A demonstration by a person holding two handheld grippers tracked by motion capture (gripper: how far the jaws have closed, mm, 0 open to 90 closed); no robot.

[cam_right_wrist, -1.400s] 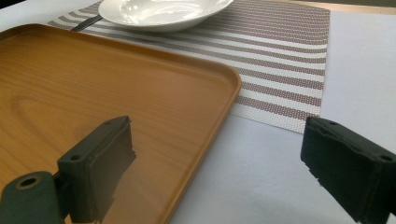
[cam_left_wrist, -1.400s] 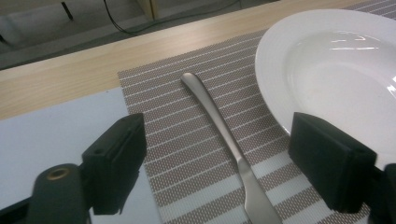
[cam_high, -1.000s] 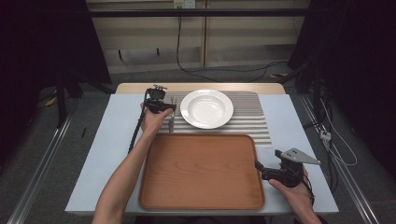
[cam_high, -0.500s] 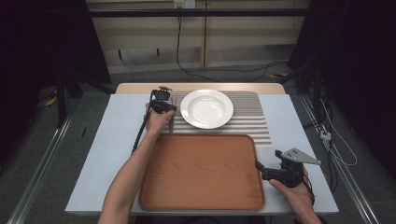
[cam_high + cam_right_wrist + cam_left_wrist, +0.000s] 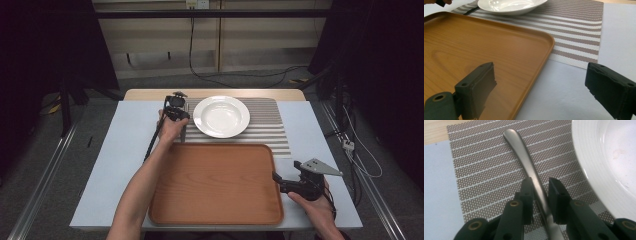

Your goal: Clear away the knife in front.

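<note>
On the pale blue surface [image 5: 125, 160] a striped placemat [image 5: 272, 125] lay at the far side, and a white plate [image 5: 221, 116] sat on it, left of the mat's middle. Just nearer the person a wooden tray [image 5: 215, 185] rested with its far edge overlapping the mat's near edge. The left claw [image 5: 176, 112] was out over the mat's left end, just beside the plate's left rim, held by the left hand [image 5: 170, 129]. In the left gripper view that claw [image 5: 540, 187] pointed down at a metal utensil handle [image 5: 524, 157] lying flat on the mat [image 5: 481, 170], its rounded end toward the top of that view and the plate's rim [image 5: 586, 157] close on the right. The two jaws stood on either side of the handle, close to it; the left one looked to be touching the metal while a narrow gap showed at the right one, so the claw was nearly clenched but not clamped. The utensil's working end was hidden beneath the claw. The right claw [image 5: 278, 179] sat at the tray's right edge near its near corner, held by the right hand [image 5: 312, 207]. In the right gripper view its jaws were spread wide and released, the left one over the tray [image 5: 499, 57] and the right one over bare surface [image 5: 574, 82], gripping nothing
</note>
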